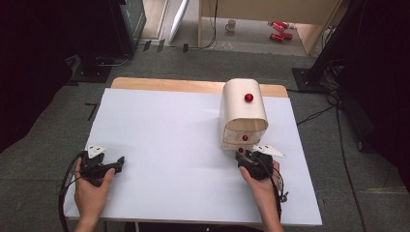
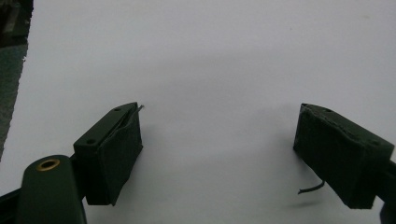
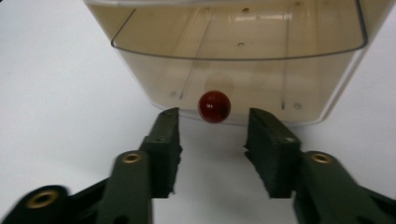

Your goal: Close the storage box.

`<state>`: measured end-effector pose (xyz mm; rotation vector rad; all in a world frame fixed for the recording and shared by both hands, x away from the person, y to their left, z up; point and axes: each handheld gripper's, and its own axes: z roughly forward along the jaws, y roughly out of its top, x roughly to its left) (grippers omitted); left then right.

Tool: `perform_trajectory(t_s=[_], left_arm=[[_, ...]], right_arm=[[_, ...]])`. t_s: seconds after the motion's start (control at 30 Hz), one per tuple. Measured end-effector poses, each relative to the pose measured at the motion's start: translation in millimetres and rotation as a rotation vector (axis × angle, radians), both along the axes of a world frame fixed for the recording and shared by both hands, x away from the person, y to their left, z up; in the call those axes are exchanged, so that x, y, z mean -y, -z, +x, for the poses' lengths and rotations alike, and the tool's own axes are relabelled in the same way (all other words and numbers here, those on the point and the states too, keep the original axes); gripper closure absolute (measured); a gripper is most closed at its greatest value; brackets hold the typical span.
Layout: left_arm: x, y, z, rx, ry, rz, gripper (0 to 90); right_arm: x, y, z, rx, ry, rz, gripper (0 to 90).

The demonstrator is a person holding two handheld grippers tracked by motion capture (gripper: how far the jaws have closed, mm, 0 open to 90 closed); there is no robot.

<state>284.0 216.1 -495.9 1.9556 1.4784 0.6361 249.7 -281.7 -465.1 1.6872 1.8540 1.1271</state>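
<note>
My right gripper (image 3: 212, 135) sits low on the white desk (image 1: 169, 145) with its jaws parted, empty, and lined up on the lower red knob (image 3: 214, 106) at the front of the bread box (image 1: 243, 112). The knob is just ahead of my jaw tips, between them but not yet inside them. It belongs to the clear roll-front lid (image 3: 238, 51), which looks partly raised, though I cannot tell how far. A 2nd red knob (image 1: 248, 97) sits on the curved top of the box.

The knob is small, round and glossy, so that is my main worry. If I close while it is only at the tips, the pads may squeeze it out forward instead of catching it, and the nudge could shove the whole box back across the smooth desk (nothing is bracing it).

My left gripper (image 2: 217, 154) rests well apart at the near left of the desk, jaws wide and holding nothing, so it gives no help if the box slides.

Height is the other risk. The knob hangs close to the desk, so if I come in too low the jaws scrape the surface, and if too high I pinch the lid's edge rather than the knob. Pulling off-line might also jam the lid in its tracks.
</note>
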Motion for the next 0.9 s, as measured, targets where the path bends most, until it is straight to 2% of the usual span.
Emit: perform_trajectory(t_s=[0.17, 0.3, 0.53, 0.67, 0.77, 0.9], left_arm=[[0.0, 0.0, 0.0, 0.000, 0.000, 0.000, 15.2], [0.2, 0.1, -0.1, 0.002, -0.001, 0.000, 15.2], [0.2, 0.0, -0.1, 0.001, -0.001, 0.000, 15.2], [0.2, 0.0, -0.1, 0.001, -0.001, 0.000, 15.2], [0.1, 0.0, -0.1, 0.001, -0.001, 0.000, 15.2], [0.2, 0.0, -0.2, 0.001, -0.001, 0.000, 15.2]], right_arm=[[10.0, 3.6, -12.2, -0.007, -0.033, -0.022, 35.4], [22.8, 7.5, -22.4, -0.036, -0.027, -0.053, 17.8], [55.8, 17.3, -39.8, -0.065, -0.003, -0.084, 2.4], [74.2, 24.0, -48.4, -0.077, 0.026, -0.134, 0.1], [88.0, 25.6, -54.7, -0.080, 0.047, -0.119, 0.0], [103.5, 25.9, -61.6, -0.089, 0.068, -0.149, 0.0]])
